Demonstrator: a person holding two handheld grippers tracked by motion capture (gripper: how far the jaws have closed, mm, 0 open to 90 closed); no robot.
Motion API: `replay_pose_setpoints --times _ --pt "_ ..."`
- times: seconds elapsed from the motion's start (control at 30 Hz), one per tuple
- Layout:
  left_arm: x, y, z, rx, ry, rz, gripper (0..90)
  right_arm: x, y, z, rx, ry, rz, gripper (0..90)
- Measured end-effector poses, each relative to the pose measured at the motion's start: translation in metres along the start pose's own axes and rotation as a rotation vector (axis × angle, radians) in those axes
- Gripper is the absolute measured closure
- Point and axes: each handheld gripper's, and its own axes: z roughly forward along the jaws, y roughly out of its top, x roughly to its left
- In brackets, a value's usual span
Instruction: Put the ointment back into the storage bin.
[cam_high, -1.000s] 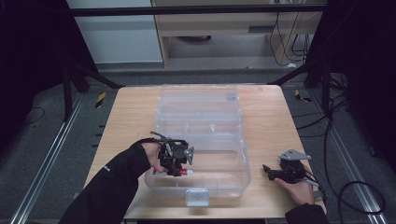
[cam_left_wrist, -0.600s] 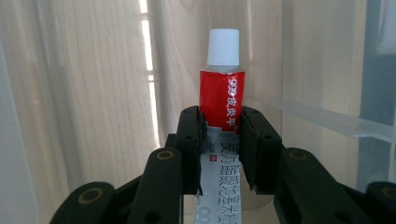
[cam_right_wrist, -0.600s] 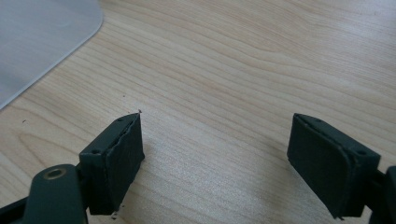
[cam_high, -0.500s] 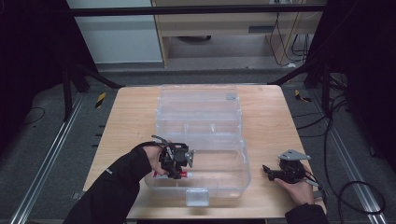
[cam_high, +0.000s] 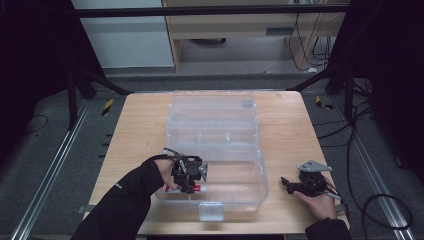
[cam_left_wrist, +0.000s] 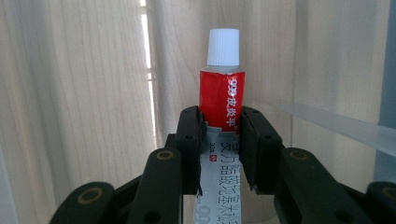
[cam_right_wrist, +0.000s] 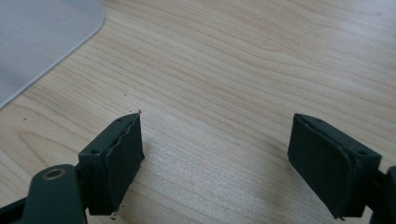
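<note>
A small tube (cam_left_wrist: 220, 98), red and silver with a white cap, is clamped between the jaws of my left gripper (cam_left_wrist: 223, 121), cap pointing away. In the high view the left gripper (cam_high: 190, 175) hangs over the near left part of a clear plastic box (cam_high: 260, 175), and the tube's red end (cam_high: 196, 188) sticks out below it. On the bare wood to the right of the box rests my right gripper (cam_high: 285, 182). Its jaws stand wide apart over the tabletop, with nothing between them, in the right gripper view (cam_right_wrist: 217, 158).
The clear box has its lid (cam_high: 212, 105) folded back toward the far side and a latch (cam_high: 210, 212) at the near edge. One rounded corner of the box (cam_right_wrist: 42, 37) lies left of the right gripper. The wooden table (cam_high: 135, 130) shows bare strips on both sides.
My left gripper has drifted slightly toward the near edge of the box, still holding the tube. The right gripper has stayed put.
</note>
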Motion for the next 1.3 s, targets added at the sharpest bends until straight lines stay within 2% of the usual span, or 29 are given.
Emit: replay_pose_setpoints --times 0.03,0.1,0.13,0.17,0.2,0.23,0.27,0.5,0.73,0.8,0.87,0.97,1.0,1.03,1.13,1.2,1.23,1.3 --pt "-0.002 0.0 0.001 0.008 -0.002 -0.02 70.2 0.0 0.0 0.0 0.0 0.002 0.001 18.1" --pt "-0.002 0.0 0.001 0.011 -0.003 -0.026 70.1 0.0 0.0 0.0 0.001 0.002 0.002 18.1" --pt "-0.002 0.001 -0.001 0.027 0.073 -0.015 70.1 0.0 0.0 0.0 0.002 0.004 0.004 18.1" --pt "-0.002 0.001 -0.001 0.03 0.083 -0.018 70.1 0.0 0.0 0.0 0.002 0.004 0.003 18.0" --pt "-0.008 0.0 -0.001 0.042 0.107 -0.107 70.1 0.0 0.0 0.0 0.002 0.004 0.003 18.0" --pt "-0.008 0.0 -0.001 0.042 0.107 -0.107 70.1 0.0 0.0 0.0 0.002 0.004 0.003 18.0" --pt "0.002 0.002 0.003 0.03 0.0 0.033 70.1 0.0 0.0 0.0 0.002 0.005 0.005 17.9" --pt "0.002 0.0 0.007 0.037 -0.014 0.031 71.7 0.0 0.0 0.0 0.002 0.007 0.005 17.7" --pt "0.001 -0.002 0.001 0.013 0.01 0.03 69.8 0.0 0.0 0.0 0.003 0.008 0.005 17.5" --pt "-0.001 -0.006 -0.008 -0.043 0.028 0.019 68.4 0.0 0.0 0.0 0.003 0.007 0.006 17.5" --pt "-0.001 -0.008 -0.014 -0.061 0.037 0.02 66.7 0.0 0.0 0.0 0.002 0.005 0.003 17.4" --pt "-0.002 -0.014 -0.026 -0.129 0.063 -0.005 65.0 0.0 0.0 0.0 0.003 0.005 0.006 17.4" --pt "-0.004 -0.018 -0.035 -0.174 0.079 -0.023 61.8 0.0 0.0 0.0 0.002 0.004 0.004 17.4" --pt "-0.004 -0.018 -0.035 -0.174 0.079 -0.023 59.8 0.0 0.0 0.0 0.001 0.004 0.004 17.4" --pt "-0.008 -0.024 -0.046 -0.247 0.099 -0.05 56.2 0.0 0.0 -0.001 0.003 0.004 0.01 17.4" --pt "-0.013 -0.031 -0.057 -0.333 0.126 -0.091 52.5 0.0 0.0 -0.001 0.004 0.001 0.009 17.4" --pt "-0.013 -0.031 -0.057 -0.333 0.126 -0.091 51.9 0.0 0.0 -0.001 0.004 0.001 0.009 17.4" --pt "-0.016 -0.037 -0.063 -0.381 0.142 -0.125 51.0 0.0 0.0 -0.001 0.005 0.001 0.015 17.4"
